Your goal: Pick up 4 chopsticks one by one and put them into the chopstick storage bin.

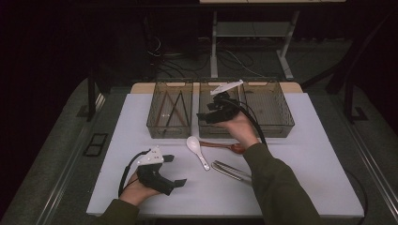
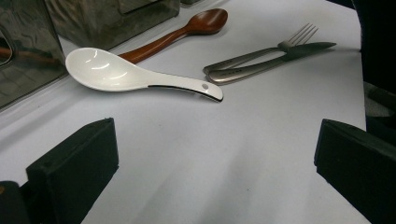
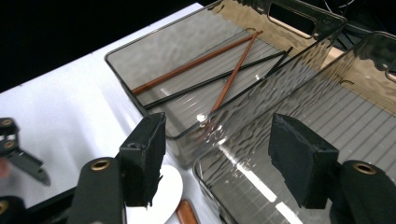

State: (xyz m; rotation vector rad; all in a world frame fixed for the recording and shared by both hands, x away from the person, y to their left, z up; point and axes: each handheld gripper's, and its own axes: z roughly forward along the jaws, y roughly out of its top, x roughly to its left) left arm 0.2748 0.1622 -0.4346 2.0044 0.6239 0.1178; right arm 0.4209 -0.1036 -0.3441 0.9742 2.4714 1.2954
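White table (image 1: pixel 305 178): left gripper (image 1: pixel 174 171) rests low, right gripper (image 1: pixel 202 117) reaches over the bins (image 1: pixel 277 129), both jaws apart.

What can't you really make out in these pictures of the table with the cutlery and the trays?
- Wooden spoon: in the high view the right hand covers its bowl.
- Fork and knife: in the high view the right sleeve hides their far ends.
- Middle tray: the right gripper hides part of its floor in the high view.
- White spoon: cut off by the bottom edge in the right gripper view.

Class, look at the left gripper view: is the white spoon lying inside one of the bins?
No, the white spoon lies on the table, beside the wooden spoon.
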